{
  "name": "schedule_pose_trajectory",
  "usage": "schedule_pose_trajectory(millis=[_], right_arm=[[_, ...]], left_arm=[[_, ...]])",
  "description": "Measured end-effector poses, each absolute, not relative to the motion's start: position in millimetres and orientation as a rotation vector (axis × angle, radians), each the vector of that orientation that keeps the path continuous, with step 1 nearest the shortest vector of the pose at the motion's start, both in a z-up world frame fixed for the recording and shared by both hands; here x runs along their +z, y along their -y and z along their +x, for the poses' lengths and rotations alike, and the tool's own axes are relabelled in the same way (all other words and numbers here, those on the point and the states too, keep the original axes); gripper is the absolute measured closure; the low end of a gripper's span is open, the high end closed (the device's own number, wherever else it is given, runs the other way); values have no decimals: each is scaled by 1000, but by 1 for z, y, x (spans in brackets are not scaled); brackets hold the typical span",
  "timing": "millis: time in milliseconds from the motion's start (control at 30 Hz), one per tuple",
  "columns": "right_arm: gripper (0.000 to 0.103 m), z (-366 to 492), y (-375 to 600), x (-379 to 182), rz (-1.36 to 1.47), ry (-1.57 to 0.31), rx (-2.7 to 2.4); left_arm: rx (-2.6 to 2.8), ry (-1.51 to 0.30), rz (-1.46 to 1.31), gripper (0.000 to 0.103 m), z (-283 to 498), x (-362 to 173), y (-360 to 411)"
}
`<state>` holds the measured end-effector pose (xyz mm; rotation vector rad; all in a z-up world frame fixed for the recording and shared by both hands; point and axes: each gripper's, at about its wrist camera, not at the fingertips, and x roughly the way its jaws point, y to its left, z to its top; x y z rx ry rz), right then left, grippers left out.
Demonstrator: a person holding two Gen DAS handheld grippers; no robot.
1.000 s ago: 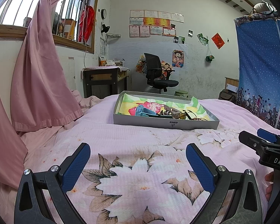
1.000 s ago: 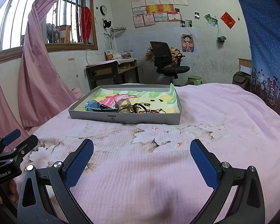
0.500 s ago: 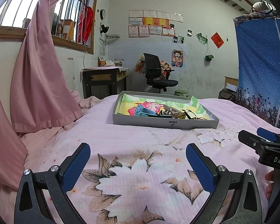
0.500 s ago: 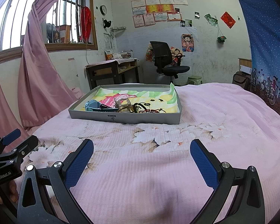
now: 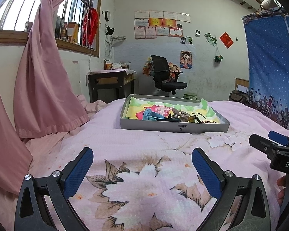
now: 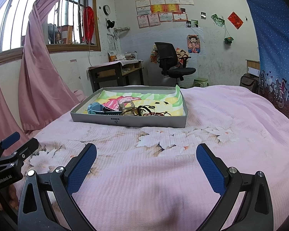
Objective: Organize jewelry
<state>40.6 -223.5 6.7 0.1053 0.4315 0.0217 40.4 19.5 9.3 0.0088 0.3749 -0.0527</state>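
A shallow grey box lined with colourful paper sits on the pink flowered bedspread ahead of both grippers. Inside lie a blue watch, a beige watch, and tangled dark and red bracelets. My left gripper hovers open above the bedspread, well short of the box, nothing between its fingers. My right gripper is open too and empty, also short of the box. Each gripper shows at the edge of the other's view, the right one and the left one.
A pink curtain hangs at the left beside the bed. A dark desk and a black office chair stand beyond the bed's far end. A blue patterned cloth hangs at the right. A hand holds the right gripper's handle.
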Motion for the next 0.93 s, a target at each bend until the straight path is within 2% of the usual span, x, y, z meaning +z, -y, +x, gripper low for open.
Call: schedule_pose_trajectory(millis=[933], right_arm=[[1,40,223,5,105,-437,22]], left_arm=[[-59,-377,17,0,45,7,-24]])
